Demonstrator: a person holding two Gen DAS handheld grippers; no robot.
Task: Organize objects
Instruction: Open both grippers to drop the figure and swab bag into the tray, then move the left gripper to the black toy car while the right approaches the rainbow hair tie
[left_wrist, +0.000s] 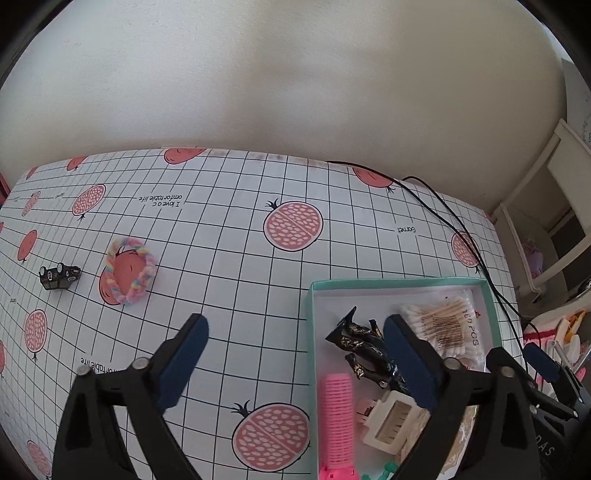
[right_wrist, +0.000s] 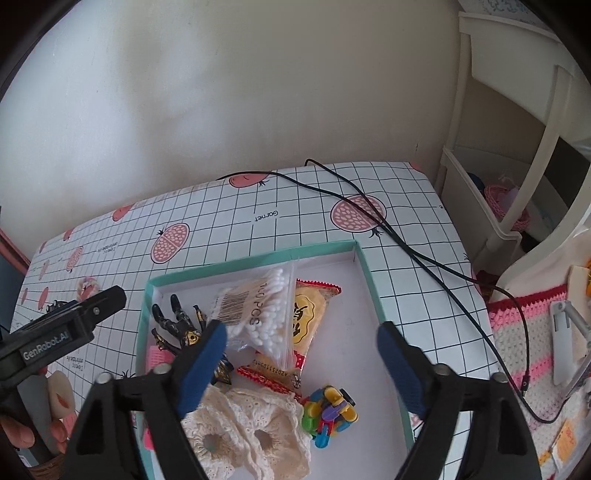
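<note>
A teal-rimmed box (left_wrist: 388, 283) (right_wrist: 369, 280) sits on the pomegranate-print tablecloth. It holds a bag of cotton swabs (left_wrist: 443, 328) (right_wrist: 258, 314), a black and gold hair claw (left_wrist: 365, 347) (right_wrist: 177, 317), a pink hair roller (left_wrist: 336, 417), a cream clip (left_wrist: 391, 421), a snack packet (right_wrist: 308, 317), lace scrunchies (right_wrist: 251, 432) and a colourful toy (right_wrist: 330, 413). Out on the cloth lie a pastel scrunchie (left_wrist: 131, 271) and a small black object (left_wrist: 59, 277). My left gripper (left_wrist: 297, 354) (right_wrist: 110, 299) is open over the box's left rim. My right gripper (right_wrist: 303, 354) (left_wrist: 543, 363) is open above the box.
A black cable (right_wrist: 406, 243) (left_wrist: 461, 229) runs across the table's far right corner and off its edge. A white shelf unit (right_wrist: 498, 147) stands to the right, and a pink-and-white crocheted mat (right_wrist: 524, 332) lies below it. A hand (right_wrist: 22, 432) holds the left gripper.
</note>
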